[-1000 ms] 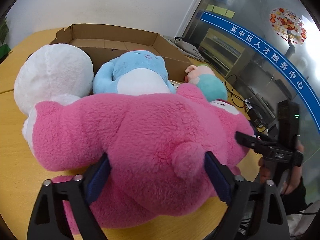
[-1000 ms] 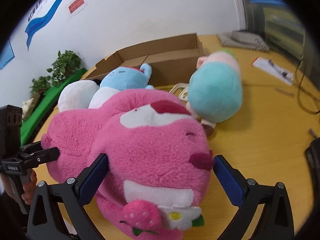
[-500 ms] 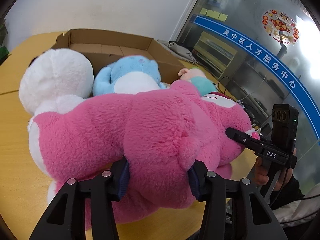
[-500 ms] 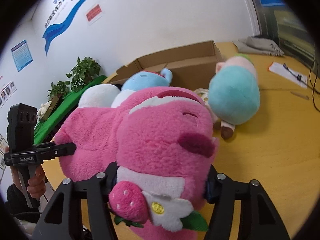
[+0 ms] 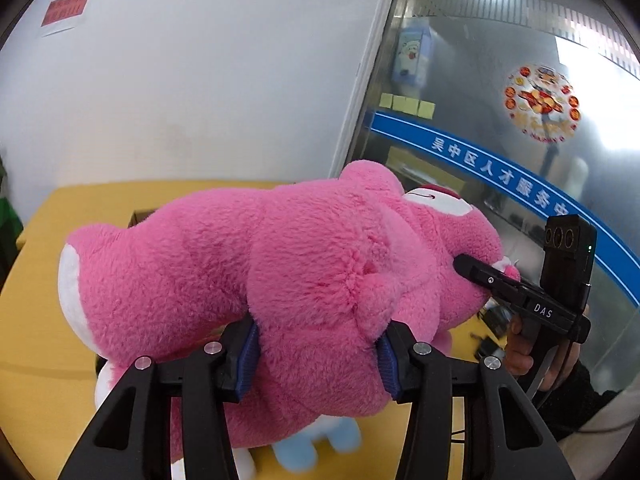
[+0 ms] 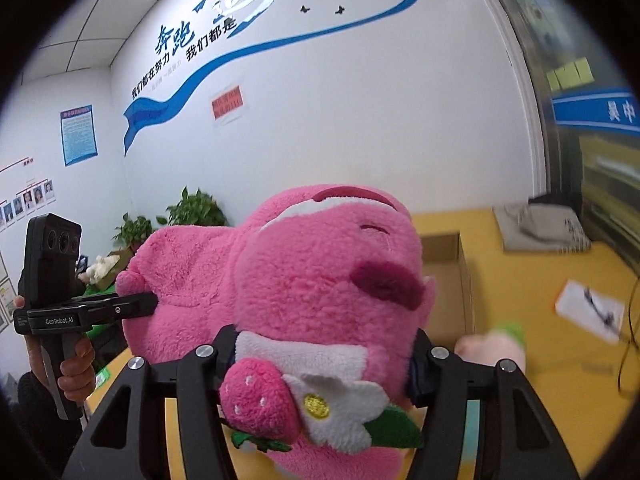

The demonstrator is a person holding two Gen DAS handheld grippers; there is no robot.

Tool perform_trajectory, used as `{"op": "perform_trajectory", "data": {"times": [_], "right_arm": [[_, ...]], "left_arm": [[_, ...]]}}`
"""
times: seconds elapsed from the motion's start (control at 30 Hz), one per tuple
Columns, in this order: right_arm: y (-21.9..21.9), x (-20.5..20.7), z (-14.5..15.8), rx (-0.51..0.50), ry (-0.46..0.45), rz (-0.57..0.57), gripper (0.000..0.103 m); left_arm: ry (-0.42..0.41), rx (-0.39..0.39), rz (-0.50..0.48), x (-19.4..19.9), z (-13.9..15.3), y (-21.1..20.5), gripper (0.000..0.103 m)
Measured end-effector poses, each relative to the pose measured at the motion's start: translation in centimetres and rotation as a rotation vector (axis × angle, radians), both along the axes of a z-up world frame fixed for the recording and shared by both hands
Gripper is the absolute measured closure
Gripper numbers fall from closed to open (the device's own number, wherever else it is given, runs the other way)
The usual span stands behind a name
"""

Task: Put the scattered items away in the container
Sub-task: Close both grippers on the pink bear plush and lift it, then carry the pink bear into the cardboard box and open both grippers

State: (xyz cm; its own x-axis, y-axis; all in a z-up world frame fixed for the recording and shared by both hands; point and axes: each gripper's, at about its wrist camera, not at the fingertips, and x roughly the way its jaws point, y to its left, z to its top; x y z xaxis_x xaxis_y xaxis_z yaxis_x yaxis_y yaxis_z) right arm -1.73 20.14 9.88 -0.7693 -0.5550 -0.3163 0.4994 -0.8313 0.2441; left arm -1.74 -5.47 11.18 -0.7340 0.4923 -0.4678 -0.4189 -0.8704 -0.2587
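A big pink plush bear point(image 5: 304, 264) hangs in the air above the yellow table point(image 5: 36, 320), held at both ends. My left gripper point(image 5: 318, 360) is shut on its rump, blue pads sunk into the fur. My right gripper point(image 6: 322, 356) is shut on the bear point(image 6: 304, 272) at the neck, just above its strawberry and white flower. The open cardboard box point(image 6: 444, 276) stands behind the bear's head in the right wrist view. Each view shows the other gripper's finger pressed into the plush, held by a person's hand point(image 6: 76, 368).
A light blue plush point(image 5: 316, 444) and a white plush point(image 5: 106, 384) lie on the table under the bear. A pink and green plush point(image 6: 496, 346) lies beside the box. Further right are a paper with a pen point(image 6: 588, 312) and a grey cloth point(image 6: 540, 228). Potted plants point(image 6: 192, 212) stand at the left wall.
Both grippers closed on the pink bear and lifted it off the table. The other plush toys and the box have dropped low or out of view.
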Motion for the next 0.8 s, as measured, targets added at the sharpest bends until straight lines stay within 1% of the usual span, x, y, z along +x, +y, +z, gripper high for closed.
{"op": "perform_trajectory", "data": {"times": [0.07,0.13,0.17,0.23,0.33,0.43,0.47,0.53,0.57,0.6,0.63,0.67,0.73,0.8], "right_arm": [[-0.6,-5.1,1.6,-0.007,-0.004,-0.008,0.044],[-1.0,-10.1,2.4,-0.016,-0.019,-0.017,0.044],[-1.2,-12.7,2.4,-0.024,-0.037,-0.022,0.044],[-1.4,-17.7,1.7,-0.039,-0.087,-0.035,0.044],[-1.7,-24.1,-1.1,-0.049,-0.178,-0.065,0.044],[-2.0,-29.6,-5.4,-0.047,-0.272,-0.114,0.044],[-2.0,-31.5,-7.4,-0.046,-0.322,-0.132,0.044],[-2.2,-34.2,-10.6,-0.035,-0.415,-0.16,0.044],[-2.3,-35.3,-12.4,-0.015,-0.472,-0.173,0.044],[-2.5,-36.1,-14.0,0.01,-0.529,-0.184,0.044],[-2.7,-36.4,-15.2,0.039,-0.575,-0.195,0.043],[-2.8,-36.4,-15.5,0.056,-0.578,-0.201,0.041],[-2.8,-36.3,-15.1,0.052,-0.572,-0.203,0.038],[-2.5,-36.4,-15.3,0.045,-0.567,-0.216,0.037]], "left_arm": [[-0.005,-0.001,0.005,-4.7,1.0,-0.3,0.051],[-0.014,-0.016,0.014,-10.1,1.5,-0.2,0.051],[-0.028,-0.017,0.021,-12.5,1.4,-0.2,0.05],[-0.084,-0.007,0.031,-17.6,0.3,-0.3,0.05],[-0.211,0.006,0.041,-25.2,-3.5,-0.3,0.05],[-0.338,-0.001,0.053,-31.2,-8.6,0.1,0.05],[-0.389,-0.007,0.059,-33.0,-10.6,0.3,0.05],[-0.492,-0.024,0.072,-35.6,-14.6,0.6,0.05],[-0.536,-0.035,0.077,-36.4,-16.1,0.7,0.05],[-0.564,-0.041,0.074,-36.8,-17.3,0.7,0.05],[-0.566,-0.037,0.075,-36.9,-17.8,0.6,0.05],[-0.561,-0.028,0.078,-36.9,-17.7,0.5,0.05],[-0.559,-0.021,0.09,-36.9,-17.3,0.0,0.048],[-0.548,-0.044,0.109,-36.9,-16.9,0.2,0.049]]}}
